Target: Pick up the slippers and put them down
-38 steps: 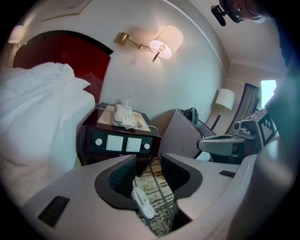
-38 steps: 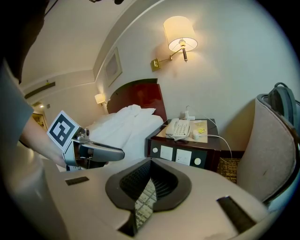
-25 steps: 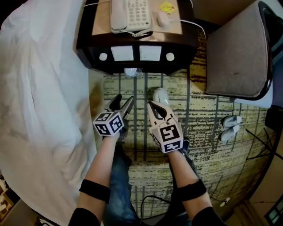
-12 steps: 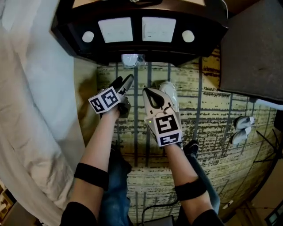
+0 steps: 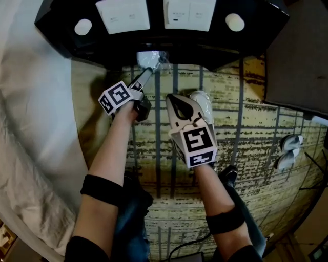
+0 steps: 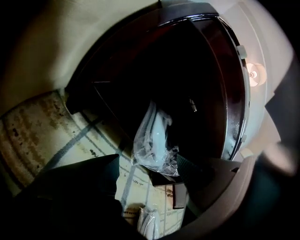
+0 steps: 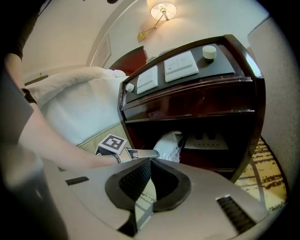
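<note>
Glossy wood nightstand, crinkly plastic bag

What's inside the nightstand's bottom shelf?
A clear plastic bag of slippers leans at the open front of the nightstand, with a pale flat sheet beside it. The back of the shelf is too dark to see into.

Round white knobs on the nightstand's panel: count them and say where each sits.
2. One knob sits at the panel's left end, the other at its right end, two white switch plates between them. The right gripper view shows no others.
</note>
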